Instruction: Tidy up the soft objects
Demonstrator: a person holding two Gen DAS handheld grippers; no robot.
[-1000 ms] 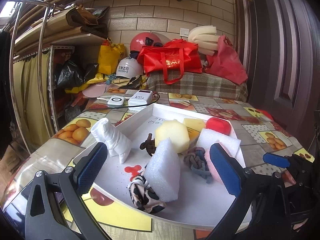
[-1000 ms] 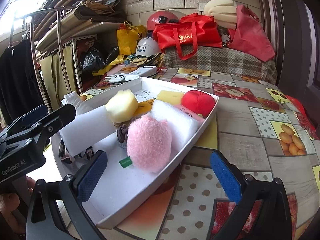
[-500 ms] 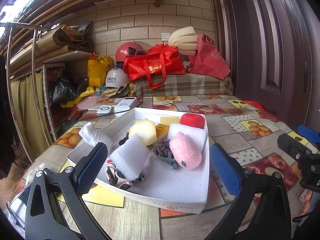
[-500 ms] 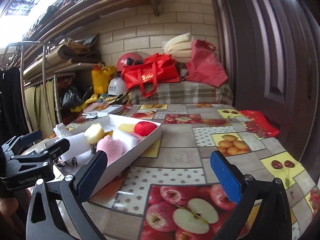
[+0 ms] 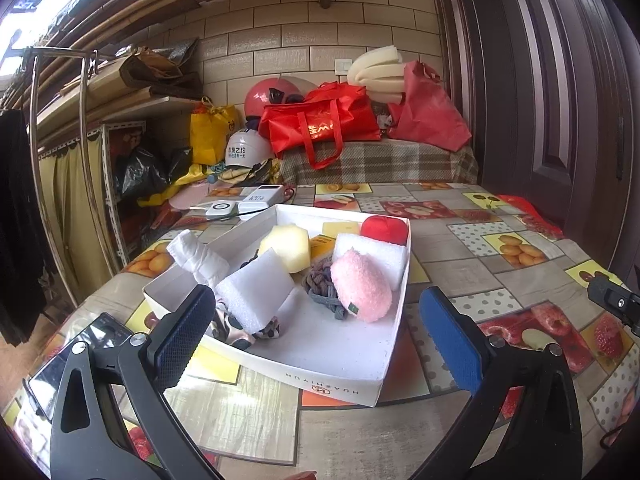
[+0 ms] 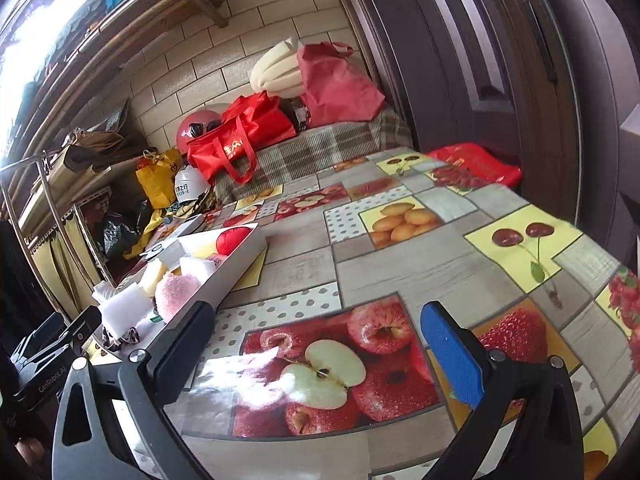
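A white cardboard box (image 5: 344,384) sits on the fruit-print table and holds several soft things: a pink fluffy piece (image 5: 362,286), white foam blocks (image 5: 254,290), a yellow sponge (image 5: 286,246), a red ball (image 5: 384,230), a grey knitted band (image 5: 320,284) and a spotted scrunchie (image 5: 236,330). A rolled white cloth (image 5: 198,258) leans over its left wall. My left gripper (image 5: 316,338) hangs open in front of the box, holding nothing. My right gripper (image 6: 316,346) is open over bare tablecloth, with the box (image 6: 228,276) to its left.
A phone (image 5: 76,360) lies at the table's near left corner. A power bank (image 5: 260,198) and a white charger lie behind the box. Red bags (image 5: 320,124), helmets and a shelf rack stand at the back. A dark door (image 5: 560,80) is on the right.
Both grippers have pulled back from the box. The left one now sees the whole box from the front; the right one has swung right, over the tablecloth.
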